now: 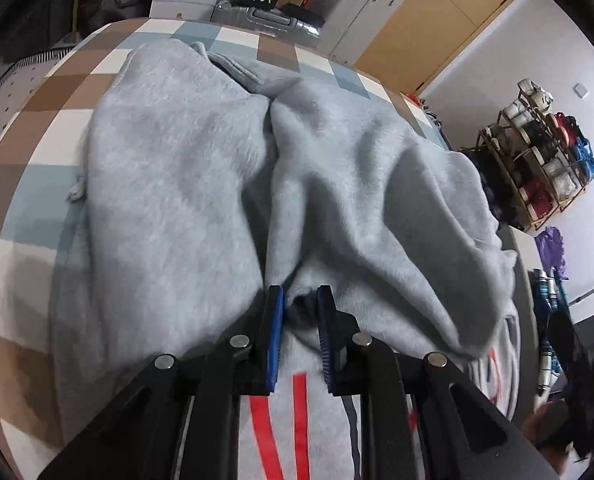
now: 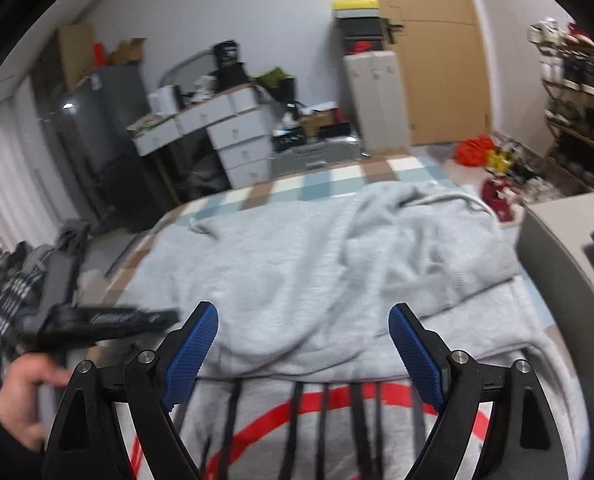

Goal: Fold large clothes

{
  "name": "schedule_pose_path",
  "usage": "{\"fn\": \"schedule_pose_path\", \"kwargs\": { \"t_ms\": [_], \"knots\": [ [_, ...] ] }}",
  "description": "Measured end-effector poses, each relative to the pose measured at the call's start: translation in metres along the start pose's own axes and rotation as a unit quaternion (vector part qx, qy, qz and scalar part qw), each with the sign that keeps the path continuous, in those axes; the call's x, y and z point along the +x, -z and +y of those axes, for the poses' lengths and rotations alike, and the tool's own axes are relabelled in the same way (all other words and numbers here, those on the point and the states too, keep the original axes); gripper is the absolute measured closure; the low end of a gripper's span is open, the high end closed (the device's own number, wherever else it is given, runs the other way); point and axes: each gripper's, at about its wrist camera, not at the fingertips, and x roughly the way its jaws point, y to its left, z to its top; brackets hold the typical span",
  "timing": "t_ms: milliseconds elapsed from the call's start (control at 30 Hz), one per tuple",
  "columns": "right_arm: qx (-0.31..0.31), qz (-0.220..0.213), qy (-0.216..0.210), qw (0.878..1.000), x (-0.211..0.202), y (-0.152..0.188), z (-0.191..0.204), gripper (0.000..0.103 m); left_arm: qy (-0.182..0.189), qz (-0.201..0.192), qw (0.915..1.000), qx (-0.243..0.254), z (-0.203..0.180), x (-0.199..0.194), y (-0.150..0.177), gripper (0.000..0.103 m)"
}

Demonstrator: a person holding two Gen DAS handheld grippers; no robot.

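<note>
Sweatshirt [image 1: 201, 168] fabric sits pinched between my left tongs [image 1: 300, 300]; my right tongs [image 2: 303, 330] gape wide just above it.

A bed [image 1: 37, 128] with a checked cover in brown, white and pale blue squares fills the left and upper part of the left wrist view. A grey sweatshirt [image 1: 185, 168] with red stripes lies rumpled directly on it.

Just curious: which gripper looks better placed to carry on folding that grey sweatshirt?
Probably the left gripper: it is shut on a fold of the sweatshirt. The right gripper is open, gripping nothing.
</note>
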Motion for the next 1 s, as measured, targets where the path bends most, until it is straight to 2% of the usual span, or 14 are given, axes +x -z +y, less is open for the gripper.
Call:
{"fn": "schedule_pose_path", "kwargs": {
  "t_ms": [67,100,200,233,300,367,433,533,600,633,700,833,900,1000],
  "knots": [
    [0.022,-0.001,-0.003,1.0,0.002,-0.014,-0.006,0.011,0.025,0.01,0.9996,-0.009,0.001,-0.007,-0.002,0.089],
    [0.023,0.005,-0.003,1.0,0.007,-0.027,-0.004,0.009,0.063,0.008,0.998,-0.006,-0.001,-0.015,-0.004,0.089],
    [-0.014,0.028,-0.011,0.999,0.022,-0.054,0.015,0.006,0.129,-0.035,0.9909,0.014,-0.016,-0.039,-0.009,0.086],
    [-0.042,0.027,0.012,0.999,0.029,-0.065,0.029,0.006,0.137,-0.047,0.9891,0.023,-0.021,-0.044,-0.01,0.082],
    [-0.086,0.044,0.031,0.995,0.043,-0.073,0.046,0.002,0.153,-0.084,0.9837,0.04,-0.03,-0.054,-0.013,0.058],
    [-0.128,0.116,0.058,0.983,0.077,-0.068,0.056,0.0,0.155,-0.106,0.981,0.048,-0.035,-0.054,-0.018,0.048],
    [-0.147,0.181,0.069,0.97,0.105,-0.048,0.053,0.001,0.128,-0.137,0.9788,0.083,-0.045,-0.052,-0.023,0.048],
    [-0.165,0.228,0.097,0.955,0.125,-0.016,0.038,0.002,0.142,-0.139,0.9754,0.095,-0.049,-0.036,-0.03,0.047],
    [-0.13,0.22,0.083,0.963,0.12,-0.007,0.022,0.0,0.147,-0.111,0.9797,0.079,-0.047,-0.014,-0.037,0.047],
    [-0.084,0.224,0.071,0.968,0.116,-0.003,0.008,0.001,0.147,-0.099,0.9816,0.07,-0.045,-0.007,-0.039,0.047],
    [-0.025,0.232,0.044,0.971,0.11,0.004,-0.01,0.001,0.146,-0.067,0.9856,0.054,-0.038,0.013,-0.041,0.047],
    [0.026,0.227,0.024,0.973,0.095,-0.007,-0.034,0.001,0.127,-0.021,0.9916,-0.006,-0.012,0.034,-0.037,0.048],
    [0.052,0.213,0.015,0.975,0.086,-0.02,-0.045,0.0,0.136,-0.03,0.9903,0.004,-0.008,0.031,-0.032,0.049],
    [0.088,0.173,-0.03,0.981,0.076,-0.046,-0.049,0.0,0.11,-0.04,0.9916,0.055,-0.018,0.02,-0.02,0.049]
  ]
}}
